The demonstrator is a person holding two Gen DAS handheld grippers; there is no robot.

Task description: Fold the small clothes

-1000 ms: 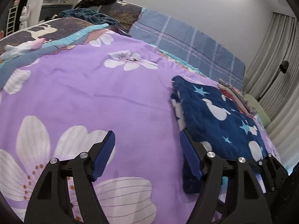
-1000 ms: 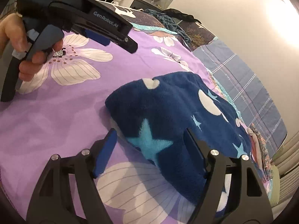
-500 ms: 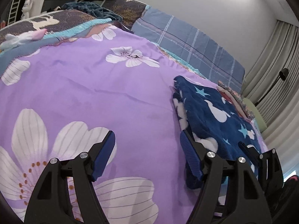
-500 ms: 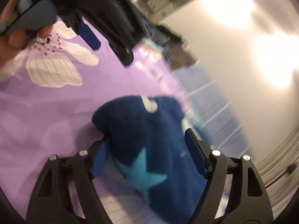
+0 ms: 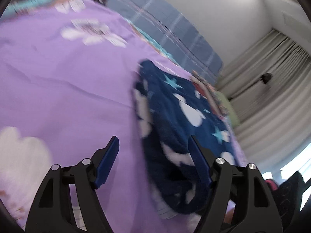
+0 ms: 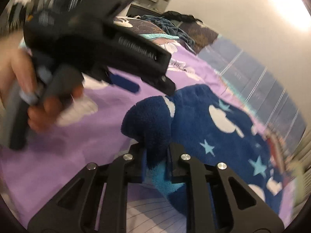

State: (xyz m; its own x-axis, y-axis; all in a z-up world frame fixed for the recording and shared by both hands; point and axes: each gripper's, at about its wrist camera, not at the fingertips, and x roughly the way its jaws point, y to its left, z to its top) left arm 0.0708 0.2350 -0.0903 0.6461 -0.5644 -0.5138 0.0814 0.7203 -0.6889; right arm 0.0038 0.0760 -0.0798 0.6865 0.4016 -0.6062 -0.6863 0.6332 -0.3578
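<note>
The left wrist view is taken from low over the purple bedspread (image 5: 64, 81), along the left gripper (image 5: 153, 161) and toward the grey curtains (image 5: 272, 104). The right wrist view is set very close to the navy star-print garment (image 6: 223, 132) — along the right gripper (image 6: 156, 163), toward the far pillows (image 6: 250, 81). Both views share the garment and the bedspread; the left gripper, blurred, appears to cross the right view's upper left.

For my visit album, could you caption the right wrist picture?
Right gripper pinches a fold of the navy star-print fleece garment on the purple flowered bedspread, while the open left gripper hovers nearby.
</note>
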